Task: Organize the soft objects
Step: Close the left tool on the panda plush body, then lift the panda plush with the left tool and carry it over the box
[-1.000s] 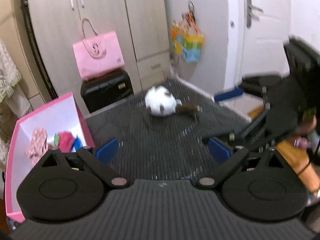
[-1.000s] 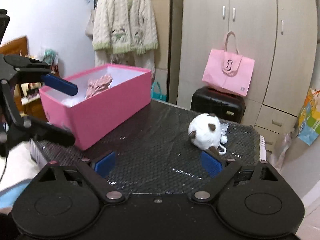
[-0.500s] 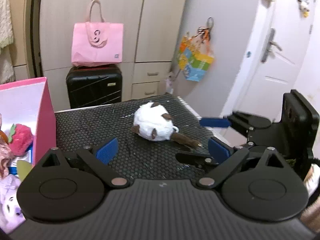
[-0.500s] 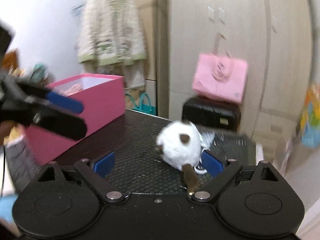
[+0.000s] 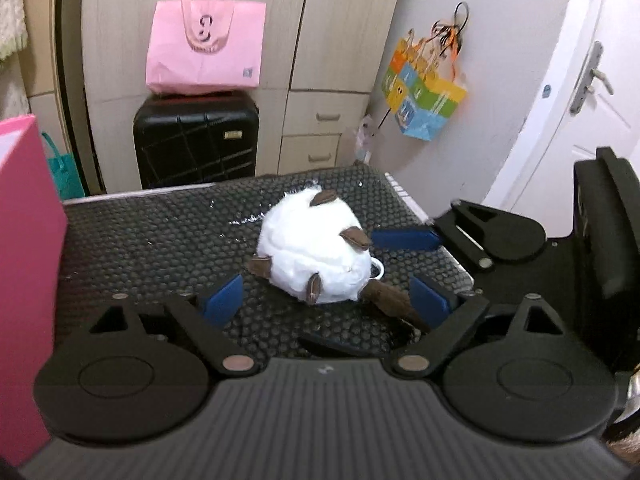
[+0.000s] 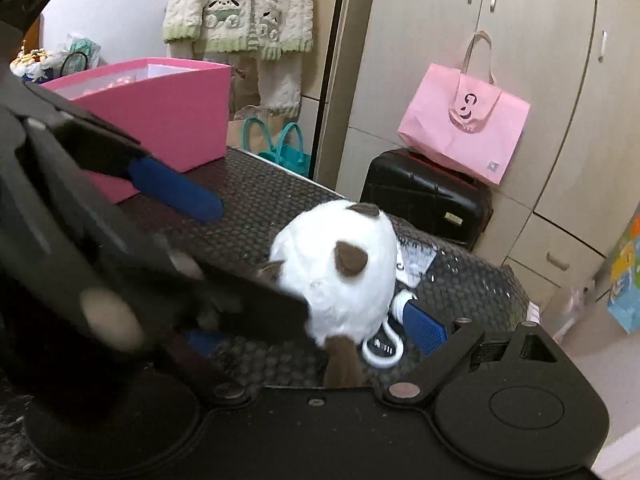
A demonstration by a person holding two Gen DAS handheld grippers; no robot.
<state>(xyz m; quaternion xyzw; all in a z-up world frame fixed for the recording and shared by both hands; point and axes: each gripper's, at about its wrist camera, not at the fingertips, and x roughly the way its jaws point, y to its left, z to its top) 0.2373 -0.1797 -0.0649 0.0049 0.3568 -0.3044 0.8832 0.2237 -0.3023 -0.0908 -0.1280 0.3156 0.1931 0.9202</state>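
A white plush toy with brown ears and a brown tail lies on the black mat; it also shows in the right wrist view. My left gripper is open, its blue pads on either side of the toy's near end. My right gripper is open and reaches the toy from the right side; its upper blue finger lies beside the toy. The left gripper's body crosses the right wrist view and hides the right gripper's left pad. The pink box stands at the table's left.
A black suitcase with a pink tote bag on it stands behind the table against the wardrobe. A colourful bag hangs on the wall. The table's right edge is close to the toy.
Both grippers have moved in on the plush toy, which now sits between the fingers of each. The pink box has slid to the left edge of the left wrist view.
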